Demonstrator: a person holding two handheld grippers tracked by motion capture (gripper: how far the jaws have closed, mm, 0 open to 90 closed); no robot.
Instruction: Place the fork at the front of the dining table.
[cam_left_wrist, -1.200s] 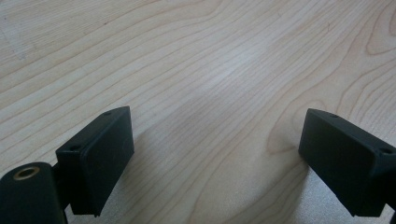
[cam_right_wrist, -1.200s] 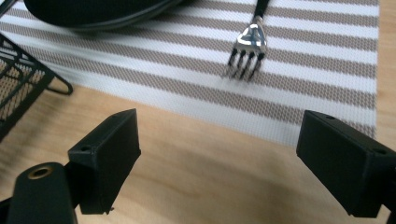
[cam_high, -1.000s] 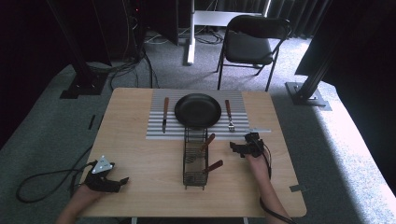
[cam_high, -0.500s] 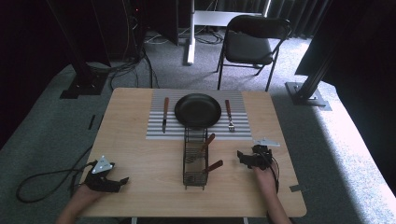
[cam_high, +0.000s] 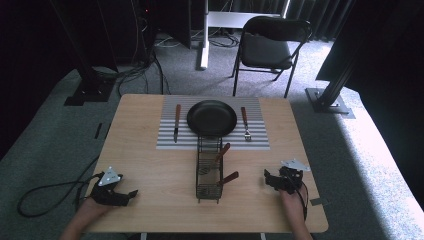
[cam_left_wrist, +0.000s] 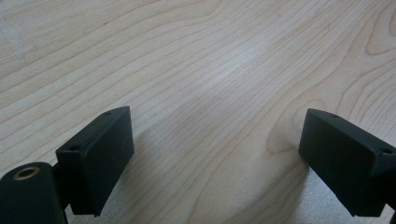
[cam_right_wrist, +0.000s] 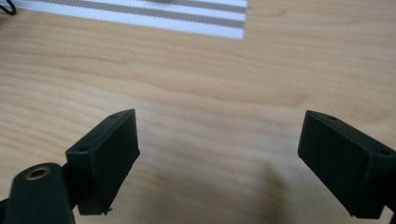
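Note:
A black round plate (cam_high: 212, 118) sits on a grey striped placemat (cam_high: 170, 141) at the far middle of the wooden table (cam_high: 155, 175). A knife (cam_high: 176, 122) with a brown handle lies left of the plate, a fork (cam_high: 245, 123) right of it. A black wire rack (cam_high: 208, 169) stands in front of the mat with two brown-handled utensils (cam_high: 224, 165) in it. My left gripper (cam_high: 131, 193) rests open on the table near its front left corner, its jaws wide apart over bare wood (cam_left_wrist: 210, 93). My right gripper (cam_high: 266, 179) rests open at the front right, a corner of the placemat (cam_right_wrist: 224, 25) ahead of it.
A black folding chair (cam_high: 267, 47) stands beyond the table's far edge. Dark stand bases sit on the carpet at left (cam_high: 85, 92) and right (cam_high: 327, 100). A cable (cam_high: 45, 192) trails off the table's left side from the left gripper.
My right gripper has come back toward the table's front right edge and settled lower on the wood. The left gripper has stayed where it was.

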